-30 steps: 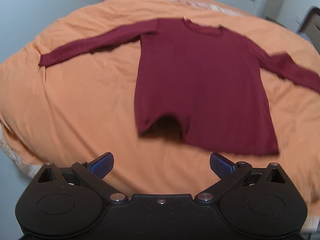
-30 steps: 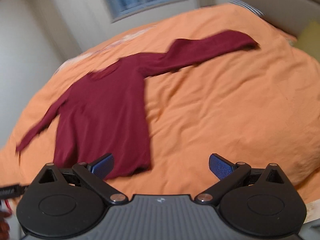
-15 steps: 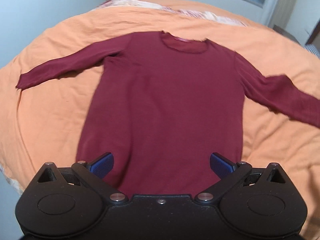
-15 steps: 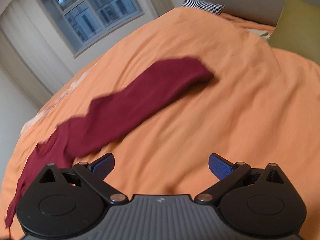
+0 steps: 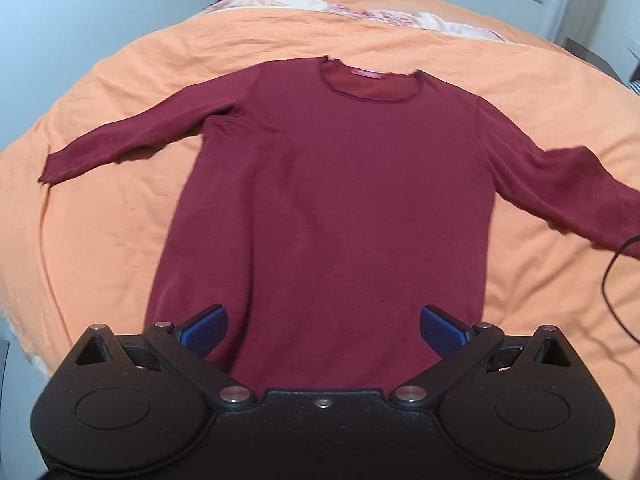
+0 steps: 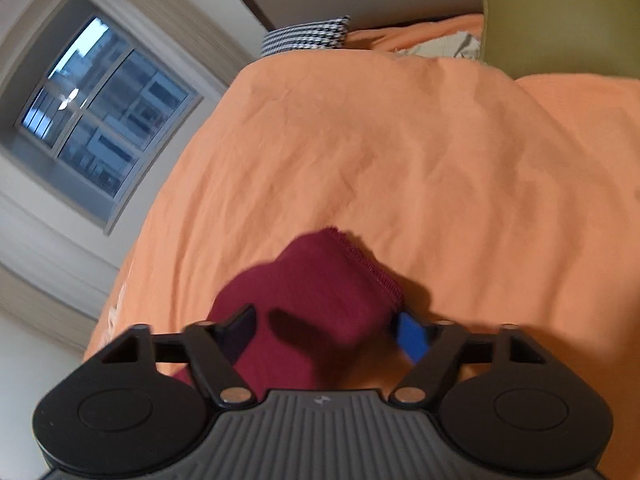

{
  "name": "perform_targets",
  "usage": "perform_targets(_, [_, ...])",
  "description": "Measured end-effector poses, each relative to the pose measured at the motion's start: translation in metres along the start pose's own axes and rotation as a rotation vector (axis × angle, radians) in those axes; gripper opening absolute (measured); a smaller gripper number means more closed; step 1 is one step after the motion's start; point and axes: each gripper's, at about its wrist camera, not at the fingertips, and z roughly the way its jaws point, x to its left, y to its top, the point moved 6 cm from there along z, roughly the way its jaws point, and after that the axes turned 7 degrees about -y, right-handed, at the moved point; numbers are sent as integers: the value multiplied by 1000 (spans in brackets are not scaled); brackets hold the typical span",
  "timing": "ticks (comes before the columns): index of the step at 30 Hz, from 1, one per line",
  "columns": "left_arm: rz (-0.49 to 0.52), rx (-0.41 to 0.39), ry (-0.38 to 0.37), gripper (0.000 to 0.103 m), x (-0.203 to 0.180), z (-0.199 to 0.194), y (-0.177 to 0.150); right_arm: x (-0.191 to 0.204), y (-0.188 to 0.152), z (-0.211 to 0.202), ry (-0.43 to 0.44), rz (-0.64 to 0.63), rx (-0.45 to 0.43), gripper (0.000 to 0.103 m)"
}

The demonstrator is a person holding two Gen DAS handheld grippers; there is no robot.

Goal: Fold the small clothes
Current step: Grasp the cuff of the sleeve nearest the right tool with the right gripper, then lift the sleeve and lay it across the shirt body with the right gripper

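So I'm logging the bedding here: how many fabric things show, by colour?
Maroon: 1, the sweater
Orange: 1, the duvet
Checked black-and-white: 1, a pillow
Olive green: 1, a cushion
Total: 4

Sweater [image 5: 328,200] hem hidden (sleeve cropped) — blurred.
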Motion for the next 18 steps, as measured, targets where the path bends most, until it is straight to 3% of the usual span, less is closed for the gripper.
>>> perform_targets(1, [-14,1,4,102,3,-1,2,-1,6,4,-21,10,1,27])
perform_targets(2, [-28,0,6,102,6,-2,3,-1,12,6,-41,13,2,14])
perform_targets(4, [-53,-10,7,102,12,-4,6,6,20,2,-44,1,-12,10])
perform_targets(9, [-67,-59,-5,102,21,-14,13,39,35,-41,-31,-196,-172,10])
perform_targets(13, [-49,-62,-20,102,30,-18,11,48,33,-41,-66,-246,-154,10])
perform_targets(18, [-67,-88,-30,102,57,-29,8,90,15,-68,-33,-353,-193,10])
